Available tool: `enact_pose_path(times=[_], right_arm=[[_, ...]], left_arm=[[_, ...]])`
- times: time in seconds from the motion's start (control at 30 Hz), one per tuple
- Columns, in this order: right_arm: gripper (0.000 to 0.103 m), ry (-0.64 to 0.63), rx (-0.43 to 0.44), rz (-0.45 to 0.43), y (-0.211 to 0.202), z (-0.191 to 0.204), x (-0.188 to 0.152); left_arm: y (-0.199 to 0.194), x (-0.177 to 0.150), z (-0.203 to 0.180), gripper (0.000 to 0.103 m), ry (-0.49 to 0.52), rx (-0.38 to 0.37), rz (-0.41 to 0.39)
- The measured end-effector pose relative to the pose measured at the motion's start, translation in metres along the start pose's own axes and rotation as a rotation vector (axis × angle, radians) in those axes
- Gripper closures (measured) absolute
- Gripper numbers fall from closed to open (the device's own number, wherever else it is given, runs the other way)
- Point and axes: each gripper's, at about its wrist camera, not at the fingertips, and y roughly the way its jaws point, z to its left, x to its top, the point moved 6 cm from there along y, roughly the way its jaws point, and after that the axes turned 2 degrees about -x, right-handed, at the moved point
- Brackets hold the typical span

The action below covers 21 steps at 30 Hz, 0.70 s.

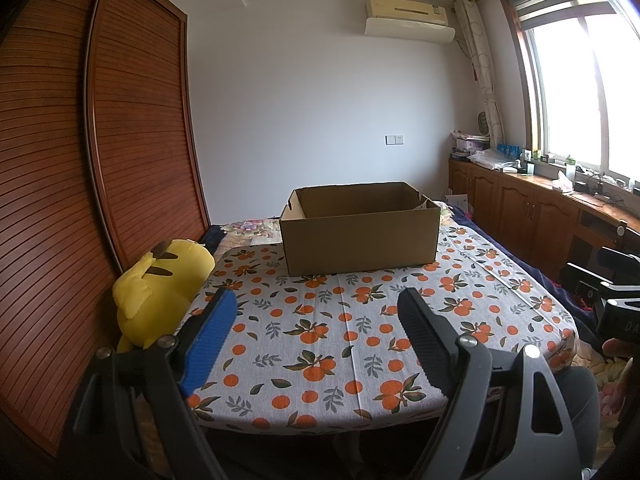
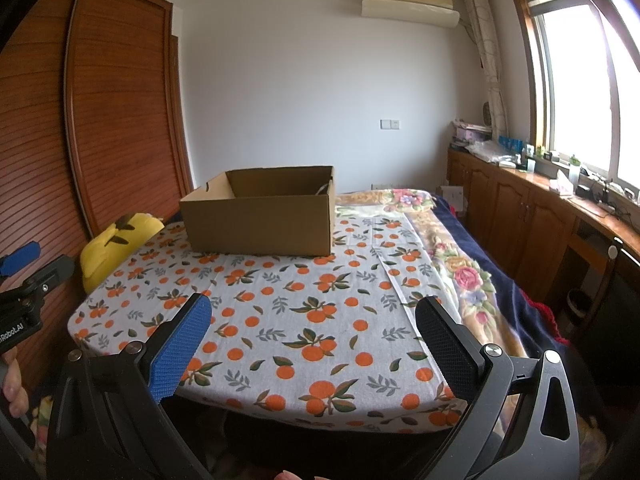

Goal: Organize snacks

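Note:
An open brown cardboard box stands at the far side of a table covered with an orange-print cloth; it also shows in the right wrist view. Its inside is mostly hidden by its walls. No snacks are visible. My left gripper is open and empty, above the table's near edge. My right gripper is open and empty, also above the near edge. The left gripper's body shows at the left edge of the right wrist view.
A yellow plush toy lies at the table's left edge beside a wooden wardrobe. A bed with a floral blanket lies right of the table. Wooden cabinets with clutter run under the window.

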Motion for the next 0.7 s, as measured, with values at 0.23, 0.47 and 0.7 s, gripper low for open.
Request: enact_pose_path(times=[0.23, 0.47, 0.7], right_arm=[[0.000, 0.000, 0.000, 0.001, 0.0002, -0.0001, -0.0002], [0.000, 0.000, 0.000, 0.000, 0.0003, -0.0002, -0.0003], [0.000, 0.000, 0.001, -0.001, 0.0002, -0.0005, -0.0004]], left_arm=[[-0.0002, -0.0004, -0.0002, 0.020, 0.000, -0.001, 0.000], [0.0002, 0.0008, 0.0004, 0.020, 0.001, 0.000, -0.001], [0.0002, 0.0005, 0.0002, 0.020, 0.002, -0.001, 0.000]])
